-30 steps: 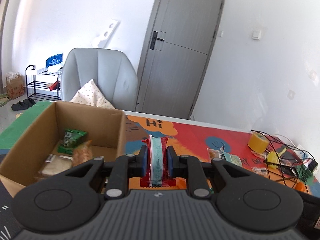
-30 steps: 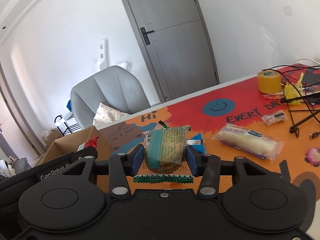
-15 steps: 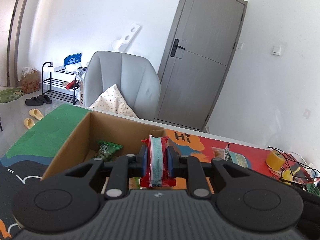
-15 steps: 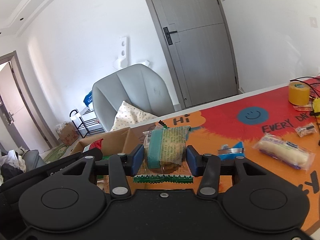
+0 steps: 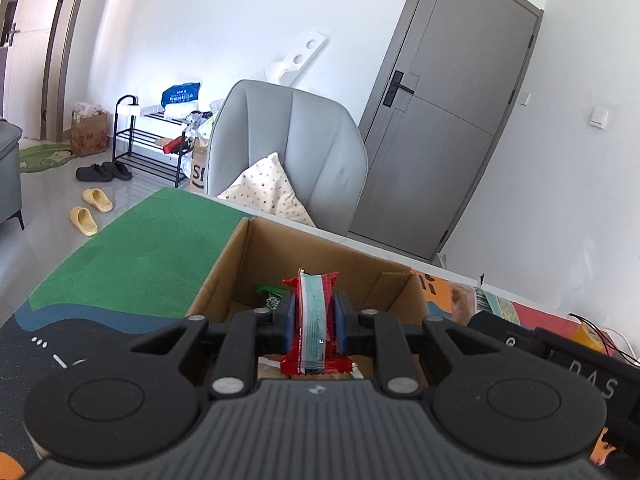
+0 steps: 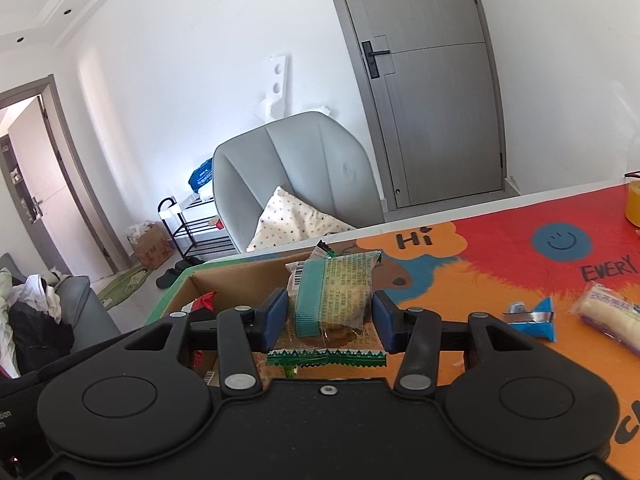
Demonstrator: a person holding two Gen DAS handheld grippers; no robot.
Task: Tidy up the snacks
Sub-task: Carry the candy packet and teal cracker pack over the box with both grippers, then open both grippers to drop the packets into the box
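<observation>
box (image 5: 320, 256) on table (image 5: 132, 256) | chair (image 5: 288, 140) behind box | cushion (image 5: 268, 188) on chair

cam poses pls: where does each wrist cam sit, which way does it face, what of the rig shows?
Left wrist: on the left gripper, looking along its fingers into the open brown cardboard box; the jaws clamp a red snack packet with a pale blue stripe.
Right wrist: on the right gripper, facing the box's near-right side; the jaws clamp a clear cookie packet with a green band.
Shared: box, grey padded chair, grey door.
</observation>
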